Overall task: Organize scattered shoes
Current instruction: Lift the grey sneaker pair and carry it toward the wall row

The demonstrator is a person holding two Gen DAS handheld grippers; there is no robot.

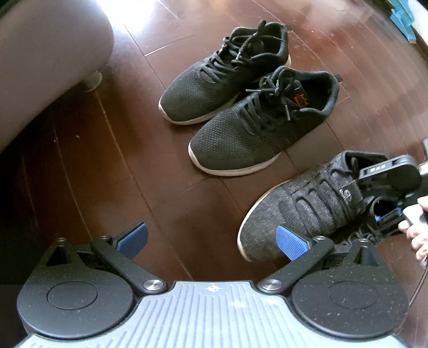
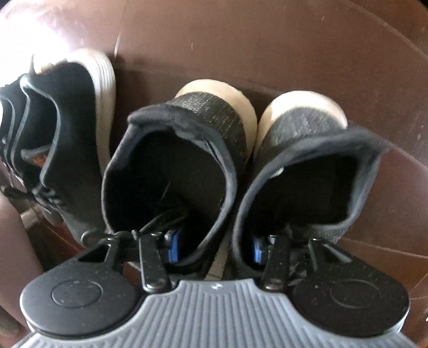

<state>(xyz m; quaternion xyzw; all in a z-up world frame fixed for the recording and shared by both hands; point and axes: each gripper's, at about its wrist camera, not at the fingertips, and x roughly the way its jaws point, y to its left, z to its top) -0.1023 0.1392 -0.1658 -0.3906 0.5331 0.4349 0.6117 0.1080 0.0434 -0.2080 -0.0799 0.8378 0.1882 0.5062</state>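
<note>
Two black mesh sneakers with white soles stand side by side on the wooden floor, toes toward me. A grey knit sneaker lies to their right; its mate is mostly hidden behind it. My left gripper hangs open above bare floor, its right pad over the grey toe. In the right wrist view both grey shoes show their heel openings. My right gripper has one finger inside each and is shut on their inner walls. One black sneaker sits at the left.
A grey upholstered seat on a short foot fills the left. A hand holds the right gripper at the right edge. A teal object lies at the top right. Dark wooden floor spreads around.
</note>
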